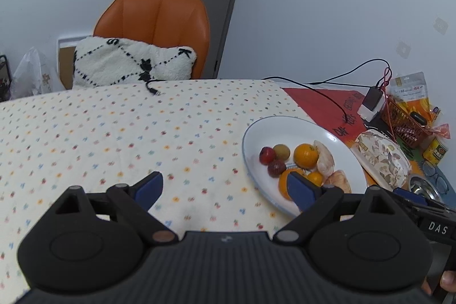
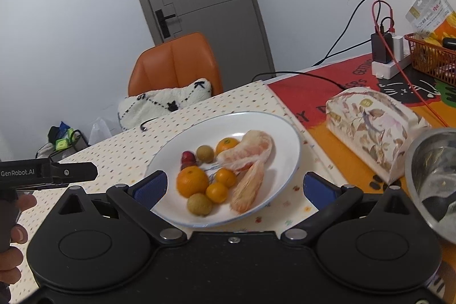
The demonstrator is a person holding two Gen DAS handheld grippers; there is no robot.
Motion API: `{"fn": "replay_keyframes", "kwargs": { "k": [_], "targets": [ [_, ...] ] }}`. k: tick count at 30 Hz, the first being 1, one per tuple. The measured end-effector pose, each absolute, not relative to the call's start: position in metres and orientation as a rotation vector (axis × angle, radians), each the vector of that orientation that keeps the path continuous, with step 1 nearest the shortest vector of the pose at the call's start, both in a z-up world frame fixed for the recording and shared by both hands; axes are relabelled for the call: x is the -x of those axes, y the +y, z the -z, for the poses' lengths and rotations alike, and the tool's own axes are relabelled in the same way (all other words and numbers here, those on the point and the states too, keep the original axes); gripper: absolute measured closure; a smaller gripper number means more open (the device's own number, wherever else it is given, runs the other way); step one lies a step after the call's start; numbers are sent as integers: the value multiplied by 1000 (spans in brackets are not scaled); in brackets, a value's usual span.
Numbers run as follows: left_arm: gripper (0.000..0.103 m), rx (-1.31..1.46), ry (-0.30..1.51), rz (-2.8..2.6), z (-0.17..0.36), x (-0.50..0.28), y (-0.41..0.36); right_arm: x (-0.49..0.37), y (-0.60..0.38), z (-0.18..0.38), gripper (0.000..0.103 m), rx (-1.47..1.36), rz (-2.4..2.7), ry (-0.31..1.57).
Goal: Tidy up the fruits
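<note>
Both grippers hang over the flower-dotted tablecloth (image 1: 114, 127) with their blue-padded jaws spread wide and nothing between them. The left gripper (image 1: 225, 190) sits at the bottom of its frame, its right finger overlapping the near edge of the white plate (image 1: 336, 141) at centre right. In the right wrist view the right gripper (image 2: 238, 187) straddles the plate's near rim, frame centre. On the plate lie several oranges (image 2: 192, 181), two brownish round fruits (image 2: 199, 204), a small red fruit (image 2: 188, 156) and peeled pomelo segments (image 2: 250, 153). A floral tissue pack (image 2: 370, 130) lies to the right, and a steel bowl (image 2: 433, 178) sits at the right edge
</note>
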State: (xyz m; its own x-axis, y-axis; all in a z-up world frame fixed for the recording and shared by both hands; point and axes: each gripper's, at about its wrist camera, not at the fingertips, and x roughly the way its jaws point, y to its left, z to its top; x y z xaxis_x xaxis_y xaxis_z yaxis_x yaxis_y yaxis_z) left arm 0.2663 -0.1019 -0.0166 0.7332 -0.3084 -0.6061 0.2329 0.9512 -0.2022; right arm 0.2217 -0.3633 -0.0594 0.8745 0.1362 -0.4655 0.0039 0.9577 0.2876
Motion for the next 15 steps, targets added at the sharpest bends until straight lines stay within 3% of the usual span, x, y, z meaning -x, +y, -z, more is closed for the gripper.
{"fn": "replay_keyframes", "kwargs": {
  "k": [1,3,15],
  "targets": [
    [10,116,683,289,16,-263,-99,-219,-361,59,0,-287,-73,505],
    [0,119,675,279,16,-257,-92,-215,-358,57,0,-287,-80,507],
    [0,134,652,252,11,-220,-53,-188,-329,41,0,-226,-119,524]
  ]
}}
